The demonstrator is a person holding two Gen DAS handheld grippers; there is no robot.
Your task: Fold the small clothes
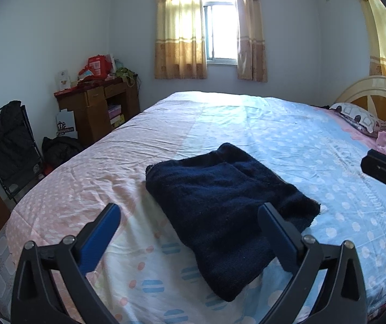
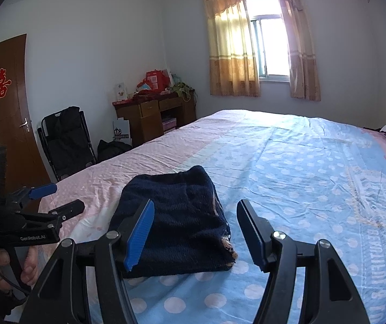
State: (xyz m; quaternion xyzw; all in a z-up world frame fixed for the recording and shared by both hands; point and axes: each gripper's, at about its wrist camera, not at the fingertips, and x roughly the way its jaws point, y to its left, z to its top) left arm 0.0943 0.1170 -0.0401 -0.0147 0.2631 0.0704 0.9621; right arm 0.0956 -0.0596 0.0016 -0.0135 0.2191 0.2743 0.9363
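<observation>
Lying folded, navy garment (image 1: 220, 210), open bedspread (image 1: 287, 135) around

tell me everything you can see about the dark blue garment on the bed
The garment is navy, a fuzzy knit by its look, already folded into a thick, roughly rectangular bundle of several layers. It lies flat on the bedsheet, across the seam where pink polka-dot fabric meets light blue. A brownish edge shows along its right side and near corner in the right wrist view. Only the sheet touches it: both grippers hover near it with jaws open and nothing between them.
</observation>
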